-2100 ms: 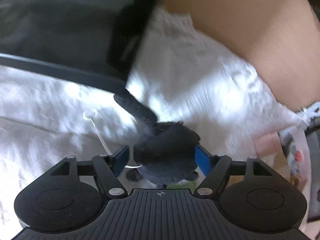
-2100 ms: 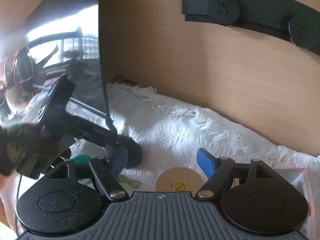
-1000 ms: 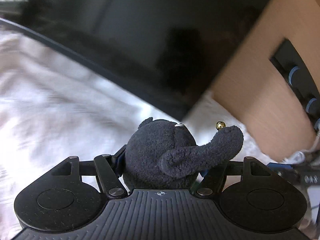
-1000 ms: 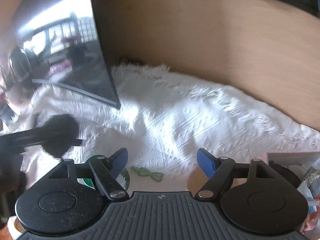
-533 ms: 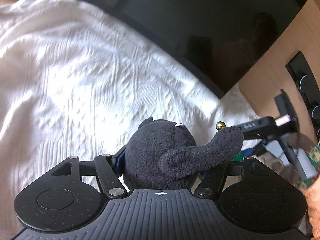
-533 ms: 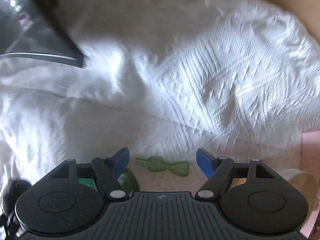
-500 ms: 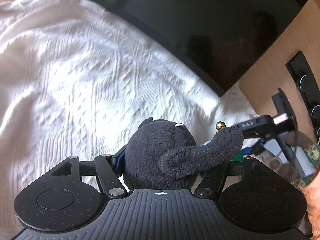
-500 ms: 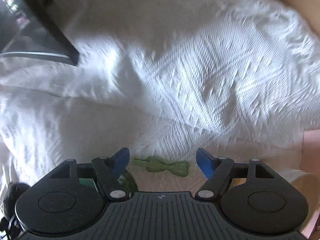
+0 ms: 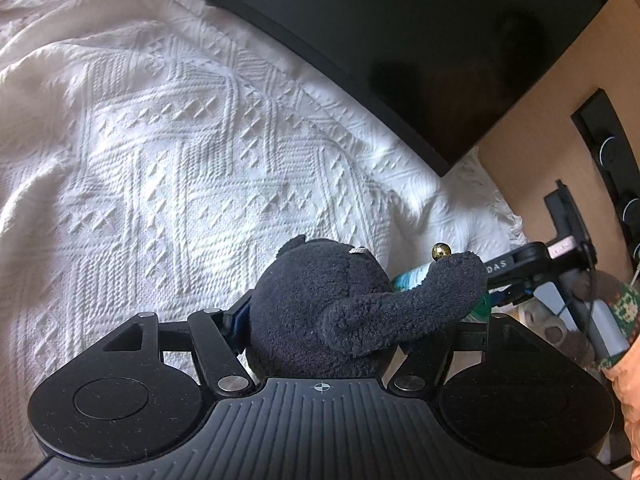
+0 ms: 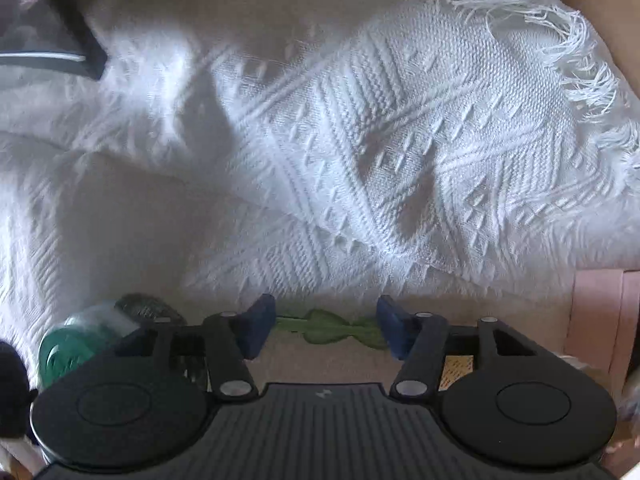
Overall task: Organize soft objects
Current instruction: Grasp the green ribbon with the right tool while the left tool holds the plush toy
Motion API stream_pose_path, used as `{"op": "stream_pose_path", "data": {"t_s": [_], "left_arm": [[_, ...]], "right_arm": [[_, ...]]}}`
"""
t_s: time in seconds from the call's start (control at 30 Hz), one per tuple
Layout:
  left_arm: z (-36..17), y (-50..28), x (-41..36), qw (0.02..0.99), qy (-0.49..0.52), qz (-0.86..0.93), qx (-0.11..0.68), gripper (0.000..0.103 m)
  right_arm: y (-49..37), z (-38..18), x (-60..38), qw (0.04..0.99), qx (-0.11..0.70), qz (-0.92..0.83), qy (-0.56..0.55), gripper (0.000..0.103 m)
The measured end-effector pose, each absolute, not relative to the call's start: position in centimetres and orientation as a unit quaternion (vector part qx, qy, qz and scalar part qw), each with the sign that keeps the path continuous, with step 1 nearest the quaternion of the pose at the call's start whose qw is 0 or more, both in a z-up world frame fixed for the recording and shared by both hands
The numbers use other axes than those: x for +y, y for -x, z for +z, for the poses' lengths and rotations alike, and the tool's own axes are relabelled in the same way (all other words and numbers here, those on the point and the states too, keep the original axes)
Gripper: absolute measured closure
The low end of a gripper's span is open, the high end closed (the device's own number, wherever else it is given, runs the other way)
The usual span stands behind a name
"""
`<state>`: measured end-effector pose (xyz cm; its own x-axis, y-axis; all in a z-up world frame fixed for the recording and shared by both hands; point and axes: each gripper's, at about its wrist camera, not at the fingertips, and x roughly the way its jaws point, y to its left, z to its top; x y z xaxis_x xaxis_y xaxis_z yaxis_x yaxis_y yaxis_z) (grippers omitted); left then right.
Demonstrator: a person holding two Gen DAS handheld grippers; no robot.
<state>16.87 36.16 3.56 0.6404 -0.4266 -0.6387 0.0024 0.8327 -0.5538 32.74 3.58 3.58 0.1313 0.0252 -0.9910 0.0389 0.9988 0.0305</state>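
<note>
My left gripper (image 9: 320, 320) is shut on a dark grey plush toy (image 9: 320, 304), held above the white knitted blanket (image 9: 160, 160). One plush limb (image 9: 424, 296) sticks out to the right, with a small gold ball (image 9: 441, 251) at its tip. My right gripper (image 10: 326, 330) is open and empty, low over the blanket's front edge (image 10: 320, 160). A green bow-shaped soft piece (image 10: 332, 330) lies between its blue pads. The other gripper shows in the left wrist view (image 9: 532, 264) at the right.
A black monitor (image 9: 400, 40) stands behind the blanket against a wooden wall (image 9: 552, 152) with dark sockets. A green-and-white round object (image 10: 84, 336) lies left of my right gripper. A pink box (image 10: 600, 320) sits at the right edge.
My left gripper swung with the plush from near the monitor edge to over the open blanket, and has nearly settled. My right gripper dropped low, bringing the green bow between its pads.
</note>
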Motion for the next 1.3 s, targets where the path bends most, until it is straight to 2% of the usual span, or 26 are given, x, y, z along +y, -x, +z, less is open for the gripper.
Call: {"op": "stream_pose_path", "data": {"t_s": [0.07,0.13,0.17,0.2,0.33,0.63,0.67,0.73,0.8,0.83,1.0,1.13,1.3], "left_arm": [[3.7,-17.0,35.8,0.869,0.255,-0.125,0.406,0.031],[3.9,-17.1,35.3,0.87,0.249,-0.127,0.407,0.031],[4.0,-17.2,35.2,0.869,0.248,-0.129,0.408,0.031],[4.0,-17.2,35.0,0.869,0.245,-0.13,0.409,0.031],[3.9,-17.2,34.6,0.868,0.241,-0.13,0.415,0.031],[4.0,-17.3,34.3,0.867,0.231,-0.128,0.422,0.031],[4.0,-17.3,34.3,0.867,0.231,-0.128,0.423,0.031],[4.0,-17.3,34.2,0.867,0.23,-0.128,0.424,0.031],[4.0,-17.3,34.1,0.867,0.23,-0.13,0.423,0.031],[4.0,-17.3,34.2,0.867,0.231,-0.131,0.422,0.031],[4.5,-17.5,34.3,0.875,0.233,-0.128,0.406,0.031],[5.1,-18.0,34.0,0.882,0.22,-0.129,0.396,0.031],[5.4,-18.9,33.7,0.888,0.208,-0.12,0.392,0.031]], "right_arm": [[-31.7,4.0,3.5,0.762,0.647,0.018,-0.023,0.046],[-30.7,4.1,3.7,0.771,0.634,0.044,-0.026,0.054],[-30.2,4.1,3.8,0.775,0.629,0.056,-0.028,0.065],[-29.7,4.0,3.9,0.777,0.625,0.068,-0.03,0.067],[-26.8,4.3,4.4,0.788,0.607,0.107,0.005,0.072],[-19.2,4.8,5.2,0.814,0.548,0.159,0.109,0.073],[-18.5,5.0,5.1,0.816,0.544,0.162,0.104,0.073],[-17.1,5.6,4.0,0.828,0.531,0.159,0.082,0.064],[-15.6,5.9,2.6,0.85,0.505,0.134,0.059,0.047],[-15.0,6.3,1.9,0.864,0.487,0.117,0.046,0.044],[-10.2,4.2,-0.4,0.91,0.411,0.005,-0.055,0.043],[-9.0,1.6,1.0,0.918,0.392,-0.025,-0.049,0.043],[-9.8,1.5,3.1,0.923,0.371,-0.046,-0.095,0.038]]}}
